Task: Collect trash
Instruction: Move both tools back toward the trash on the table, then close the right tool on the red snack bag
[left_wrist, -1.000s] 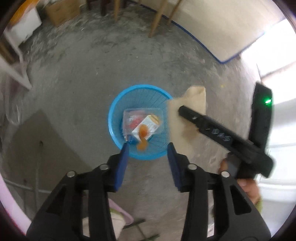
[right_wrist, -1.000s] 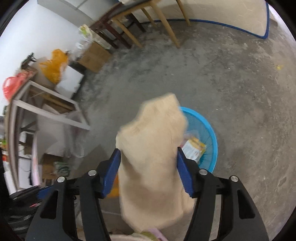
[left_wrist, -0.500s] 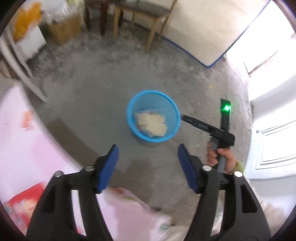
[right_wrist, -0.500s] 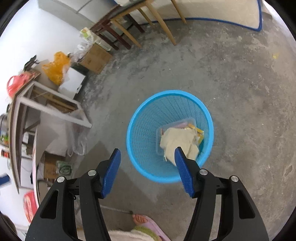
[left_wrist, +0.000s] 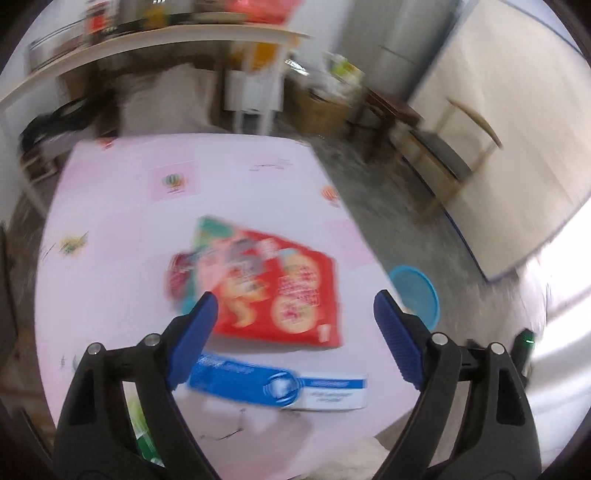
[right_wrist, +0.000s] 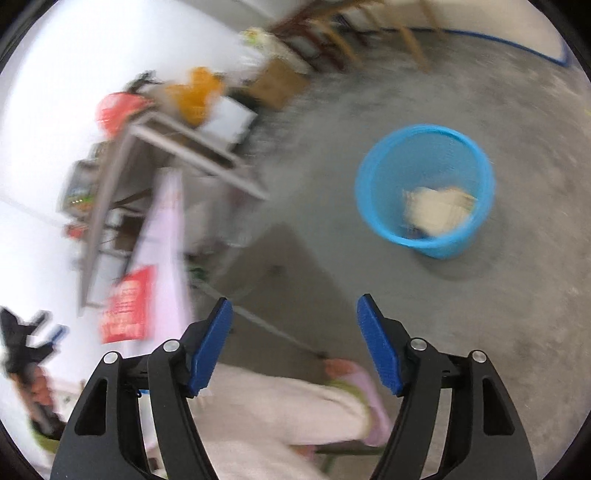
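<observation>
Pink cloth covers the counter (left_wrist: 110, 288), w/ two pieces of trash left on it that I can make out: 1 red snack pack (left_wrist: 273, 291) near centre, and 1 blue-and-white flat box (left_wrist: 280, 386) just at its 6 o'clock, close to the near edge. A green scrap peeks out at 7 o'clock behind the tongs' frame, too hidden to count.

Left tongs (left_wrist: 295, 314) hang over the counter, jaws opening, nothing between the pads; the red pack lies beyond them, apart. Right tongs (right_wrist: 293, 332) are also opening and empty, pointed at bare concrete floor, w/ a person's pale trouser leg and pink slipper below them.

One blue bin (right_wrist: 424, 192) stands on the floor, at 1 o'clock in the right view and 3 o'clock off the counter edge in the left view. Inside: 1 beige crumpled paper (right_wrist: 436, 210) on top, other bits under it unclear.

Step in hand, as I read it: go for the next piece. Best approach imo: slow down first, since both views are smeared. Take the red pack by its near edge w/ left tongs, pads straddling the rim, not pressing flat on top. Flat box likely needs an edge slid off the counter to get a bite.
</observation>
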